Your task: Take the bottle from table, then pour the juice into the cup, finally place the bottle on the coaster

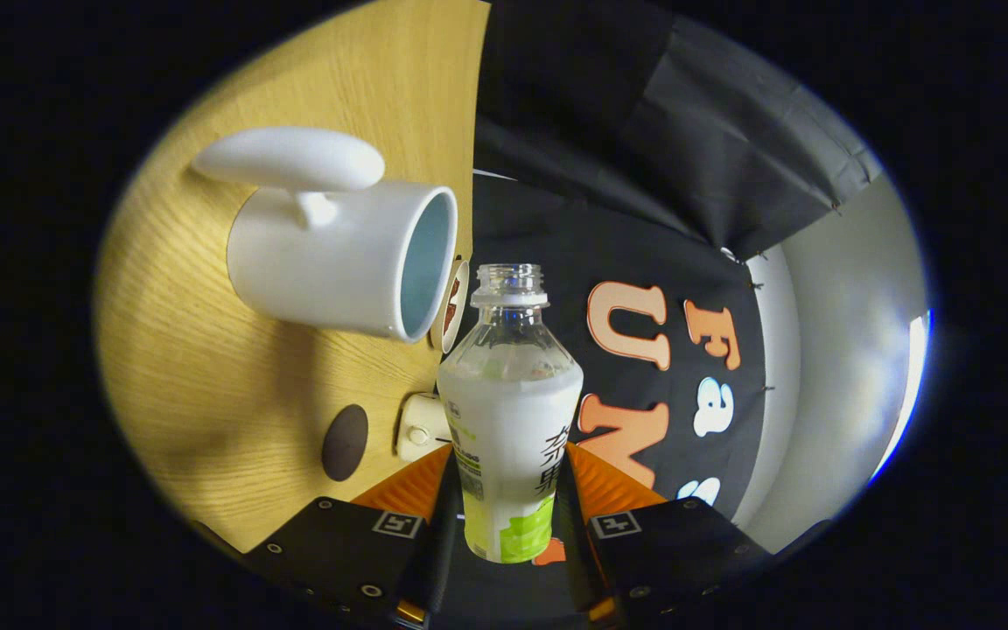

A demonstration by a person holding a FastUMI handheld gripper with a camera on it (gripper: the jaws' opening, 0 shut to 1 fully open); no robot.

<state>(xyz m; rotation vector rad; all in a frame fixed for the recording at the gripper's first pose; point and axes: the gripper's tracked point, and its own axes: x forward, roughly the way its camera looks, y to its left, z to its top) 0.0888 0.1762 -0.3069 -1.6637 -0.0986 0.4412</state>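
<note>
My gripper [511,490] is shut on the lower body of an uncapped plastic bottle [508,411] with a white and green label, one finger on each side. The view is rolled a quarter turn, so the wooden table [206,385] stands like a wall beside the bottle, which lies level above it. A white cup [329,262] with a handle and a pale blue inside stands on the table, its opening facing the bottle's neck. The bottle's open mouth [509,278] is close beside the cup's rim. No stream of juice shows. A dark brown round coaster [345,442] lies on the table nearer the fingers.
A small white squarish object [421,426] sits on the table between the coaster and the bottle. A round disc with a brown mark [452,308] peeks out behind the cup's rim. The table's edge runs just behind the bottle; the black cloth wall hangs beyond.
</note>
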